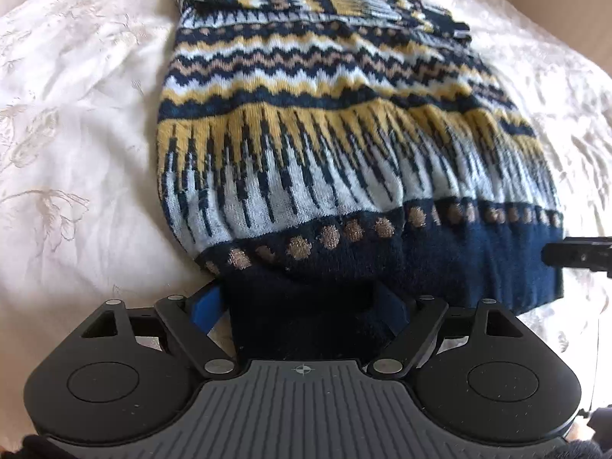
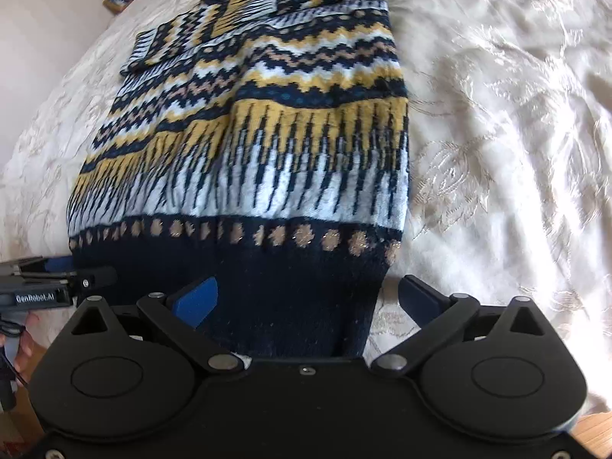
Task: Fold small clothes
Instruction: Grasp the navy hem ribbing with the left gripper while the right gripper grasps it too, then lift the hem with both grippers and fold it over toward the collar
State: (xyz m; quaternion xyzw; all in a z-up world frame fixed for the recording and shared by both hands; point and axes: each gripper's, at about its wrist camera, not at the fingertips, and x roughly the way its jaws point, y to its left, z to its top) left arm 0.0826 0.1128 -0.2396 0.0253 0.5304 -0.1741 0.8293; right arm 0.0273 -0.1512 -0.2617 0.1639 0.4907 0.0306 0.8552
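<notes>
I see the navy, mustard and pale-blue patterned knit sweater (image 1: 344,134) lying flat on the cream embroidered bedspread (image 1: 76,134). My left gripper (image 1: 306,306) and right gripper (image 2: 306,302) both have jaws spread, the sweater's dark navy hem lying between each pair, not pinched.

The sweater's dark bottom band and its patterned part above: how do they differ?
The band is plain navy, while the patterned part carries yellow, white and tan zigzags and spikes. The band lies nearest both cameras, between the open fingers of each hand-held gripper; the patterned part stretches away across the bedspread. The band looks shorter than the patterned part. Both are one knit, lying flat.
</notes>
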